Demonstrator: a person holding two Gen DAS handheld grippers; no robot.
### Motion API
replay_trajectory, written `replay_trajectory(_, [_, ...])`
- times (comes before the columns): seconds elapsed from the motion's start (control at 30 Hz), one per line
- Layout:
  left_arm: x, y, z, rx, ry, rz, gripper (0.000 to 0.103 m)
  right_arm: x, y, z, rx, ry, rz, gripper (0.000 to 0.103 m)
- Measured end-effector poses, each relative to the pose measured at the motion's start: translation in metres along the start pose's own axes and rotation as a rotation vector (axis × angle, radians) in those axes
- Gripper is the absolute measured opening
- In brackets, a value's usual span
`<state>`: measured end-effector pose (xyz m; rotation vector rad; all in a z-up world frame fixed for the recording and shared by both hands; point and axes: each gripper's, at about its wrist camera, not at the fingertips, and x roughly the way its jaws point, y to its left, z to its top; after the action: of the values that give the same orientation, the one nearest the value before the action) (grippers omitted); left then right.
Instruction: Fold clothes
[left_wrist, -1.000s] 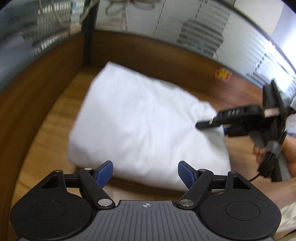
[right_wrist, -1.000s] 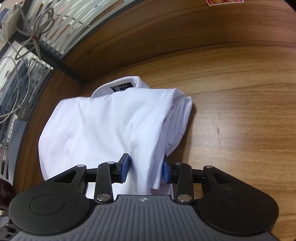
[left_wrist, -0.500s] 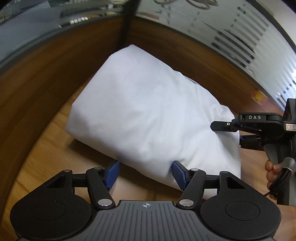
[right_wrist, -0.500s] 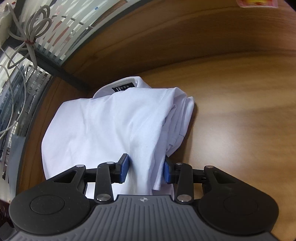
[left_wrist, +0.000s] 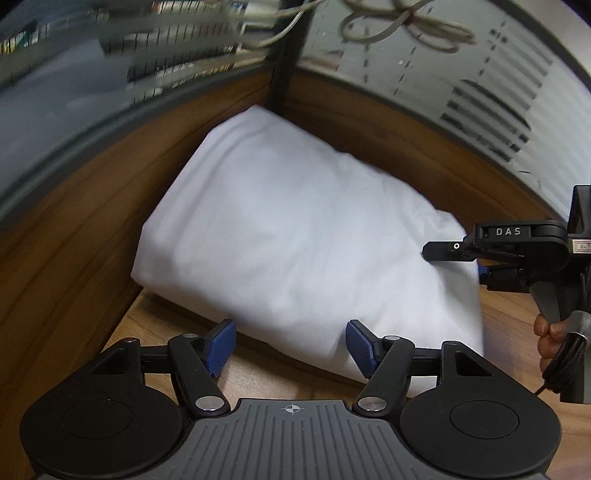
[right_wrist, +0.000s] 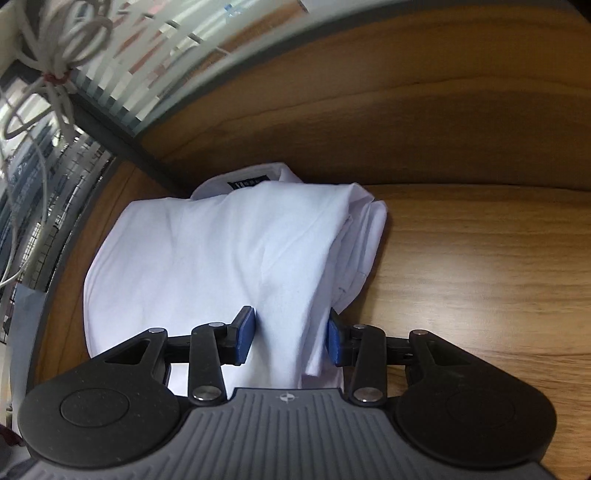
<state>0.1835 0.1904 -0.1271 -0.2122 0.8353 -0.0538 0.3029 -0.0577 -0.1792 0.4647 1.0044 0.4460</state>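
Note:
A folded white shirt (left_wrist: 295, 229) lies on the wooden desk, pushed into the corner of the partition. In the right wrist view the white shirt (right_wrist: 221, 251) shows its collar with a dark label (right_wrist: 248, 183) at the far end. My right gripper (right_wrist: 290, 338) is shut on a thick fold at the shirt's near right edge. From the left wrist view the right gripper (left_wrist: 443, 258) bites the shirt's right side. My left gripper (left_wrist: 291, 345) is open, and the shirt's near edge sits just at its blue fingertips (left_wrist: 221, 347).
Wooden partition walls (left_wrist: 74, 206) close in the shirt at left and behind, with frosted striped glass above. Bundled white cables (right_wrist: 55, 66) hang beyond the glass. Bare desk surface (right_wrist: 480, 295) stretches to the right of the shirt. A person's hand (left_wrist: 550, 332) holds the right gripper.
The shirt has slid deeper into the corner with the right gripper still clamped on it. My left gripper has come up to the shirt's near edge, its fingers a little closer together.

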Motion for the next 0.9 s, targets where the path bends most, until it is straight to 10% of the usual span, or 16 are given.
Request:
replay_trajectory(0.33, [-0.013,-0.021,0.031,0.154,-0.197,0.033,0.056,-0.086,-0.004,-0.028,-0.044,-0.067,-0.031,0.06])
replay_trajectory(0.63, [0.045,0.004,0.034,0.088,-0.058,0.156,0.056,-0.124,-0.012,-0.062,-0.056,-0.057,-0.068,0.06])
replay_trajectory(0.9, [0.031,0.011,0.035,-0.001,-0.032,0.057,0.08,-0.144,-0.006,-0.077,-0.135,-0.07,-0.104,0.062])
